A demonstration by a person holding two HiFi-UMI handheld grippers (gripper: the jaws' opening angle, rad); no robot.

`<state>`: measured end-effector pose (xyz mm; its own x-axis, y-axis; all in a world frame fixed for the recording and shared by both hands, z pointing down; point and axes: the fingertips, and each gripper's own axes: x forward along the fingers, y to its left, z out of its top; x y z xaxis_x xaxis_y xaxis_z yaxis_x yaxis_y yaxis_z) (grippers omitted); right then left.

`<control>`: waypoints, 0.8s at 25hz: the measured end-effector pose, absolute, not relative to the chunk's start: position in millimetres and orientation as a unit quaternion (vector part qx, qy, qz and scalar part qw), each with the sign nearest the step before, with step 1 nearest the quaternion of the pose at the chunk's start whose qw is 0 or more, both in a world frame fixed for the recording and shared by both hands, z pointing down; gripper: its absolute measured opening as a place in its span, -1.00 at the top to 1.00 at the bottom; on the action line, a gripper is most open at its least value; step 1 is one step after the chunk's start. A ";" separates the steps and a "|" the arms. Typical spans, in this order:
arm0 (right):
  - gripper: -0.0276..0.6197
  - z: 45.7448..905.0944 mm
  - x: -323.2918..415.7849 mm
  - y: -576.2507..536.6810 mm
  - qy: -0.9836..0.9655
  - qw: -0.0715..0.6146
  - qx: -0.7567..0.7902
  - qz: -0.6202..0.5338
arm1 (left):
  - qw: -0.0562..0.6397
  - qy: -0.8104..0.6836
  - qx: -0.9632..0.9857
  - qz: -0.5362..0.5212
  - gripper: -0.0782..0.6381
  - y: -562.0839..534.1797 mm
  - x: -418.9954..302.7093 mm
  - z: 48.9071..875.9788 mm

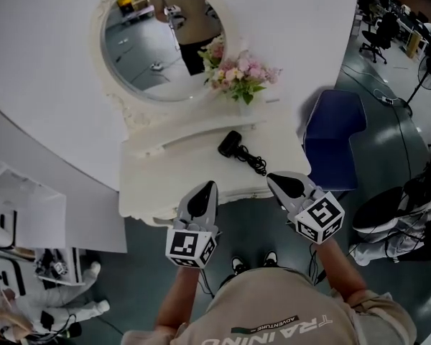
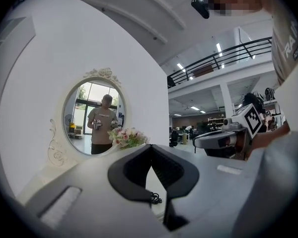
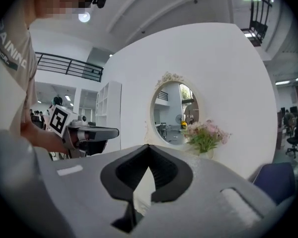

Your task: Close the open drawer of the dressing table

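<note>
The white dressing table (image 1: 165, 182) stands against a curved white wall, with an oval mirror (image 1: 161, 42) and a pink flower bouquet (image 1: 241, 74) on it. A black hair dryer (image 1: 230, 144) with its cord lies on the top. My left gripper (image 1: 210, 185) hovers over the table's front edge, shut and empty. My right gripper (image 1: 271, 178) hangs beside it at the front right corner, also shut and empty. The drawer front is hidden below the table's edge and the grippers. In the left gripper view the jaws (image 2: 150, 147) point at the mirror (image 2: 92, 118); the right gripper's jaws (image 3: 148, 147) do too.
A blue chair (image 1: 334, 139) stands right of the table. White shelving and clutter (image 1: 29, 221) sit at the left. Bags and cables (image 1: 395, 221) lie on the floor at the right, with office chairs (image 1: 379, 36) farther back.
</note>
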<state>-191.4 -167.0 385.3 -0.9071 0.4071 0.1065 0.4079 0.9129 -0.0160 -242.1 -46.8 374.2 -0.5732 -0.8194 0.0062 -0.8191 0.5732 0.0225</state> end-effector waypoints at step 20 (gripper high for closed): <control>0.91 349.2 -183.0 -188.7 -0.984 0.003 -0.177 0.021 | -0.019 -0.906 0.422 -0.012 0.73 -14.3 -255.5 347.8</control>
